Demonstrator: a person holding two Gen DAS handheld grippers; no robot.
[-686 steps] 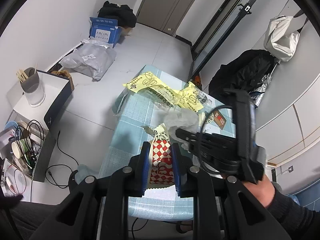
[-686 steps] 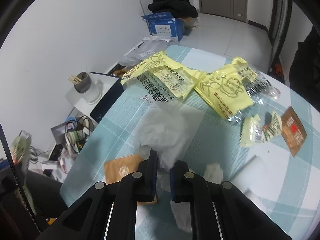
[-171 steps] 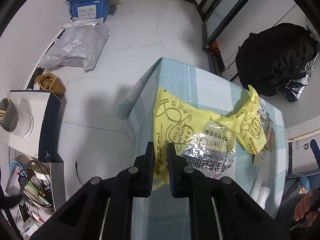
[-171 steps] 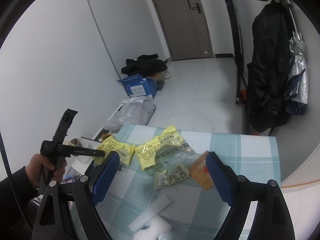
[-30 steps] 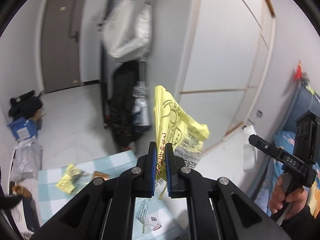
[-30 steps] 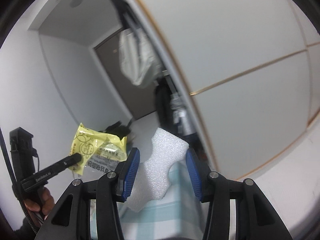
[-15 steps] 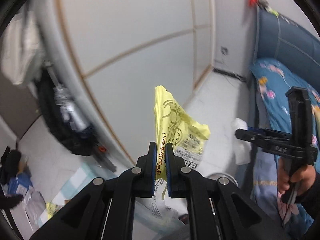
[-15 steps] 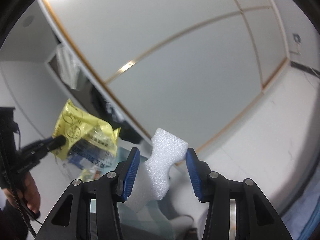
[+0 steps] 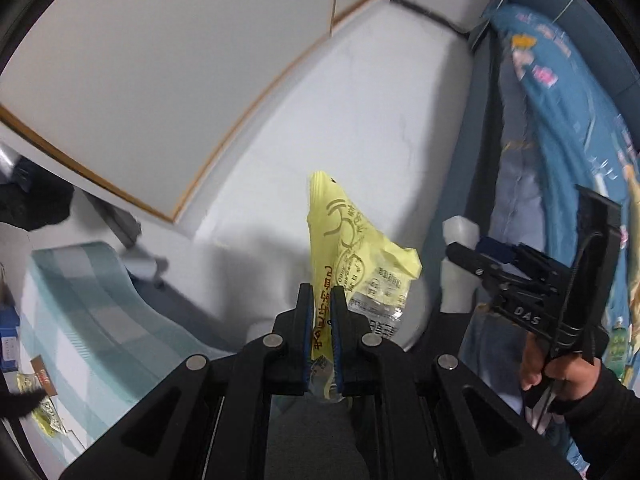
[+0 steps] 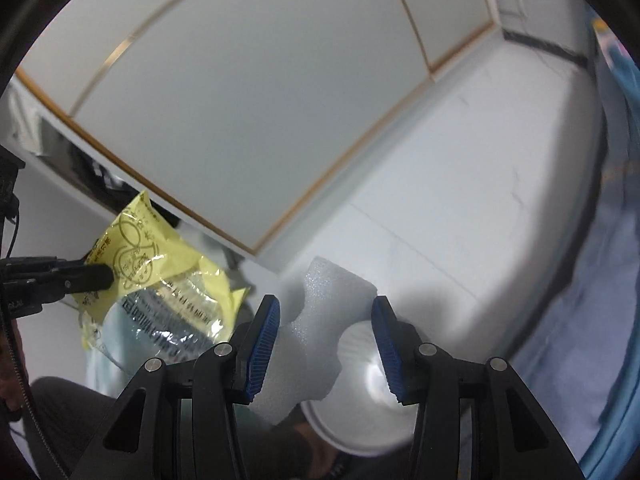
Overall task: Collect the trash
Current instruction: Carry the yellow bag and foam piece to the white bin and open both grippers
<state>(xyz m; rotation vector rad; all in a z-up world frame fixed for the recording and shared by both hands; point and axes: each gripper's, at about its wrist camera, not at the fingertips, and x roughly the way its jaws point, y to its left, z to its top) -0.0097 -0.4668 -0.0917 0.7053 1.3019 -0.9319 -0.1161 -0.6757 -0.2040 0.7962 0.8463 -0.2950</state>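
Observation:
A yellow snack wrapper [image 9: 352, 256] with a clear printed panel stands up from my left gripper [image 9: 322, 316], which is shut on its lower edge and points down at the floor. My right gripper [image 10: 324, 316] is shut on a white foam block [image 10: 320, 300] that fills the space between its blue pads. Below the foam lies the round white trash bin [image 10: 360, 408]. In the left wrist view the right gripper [image 9: 464, 252] with the foam block [image 9: 458, 272] hangs just right of the wrapper. In the right wrist view the wrapper [image 10: 160, 264] and left gripper [image 10: 96, 276] are at the left.
The table with its teal checked cloth [image 9: 80, 304] is at the lower left, with small wrappers [image 9: 44, 400] near its edge. Blue patterned bedding [image 9: 560, 120] runs along the right. White cabinet doors [image 10: 240, 100] and pale floor [image 9: 360, 100] fill the rest.
Both grippers have come down and tipped toward the floor, still holding the wrapper and the foam. The white bin has come into view under them, and the table has slid to the left.

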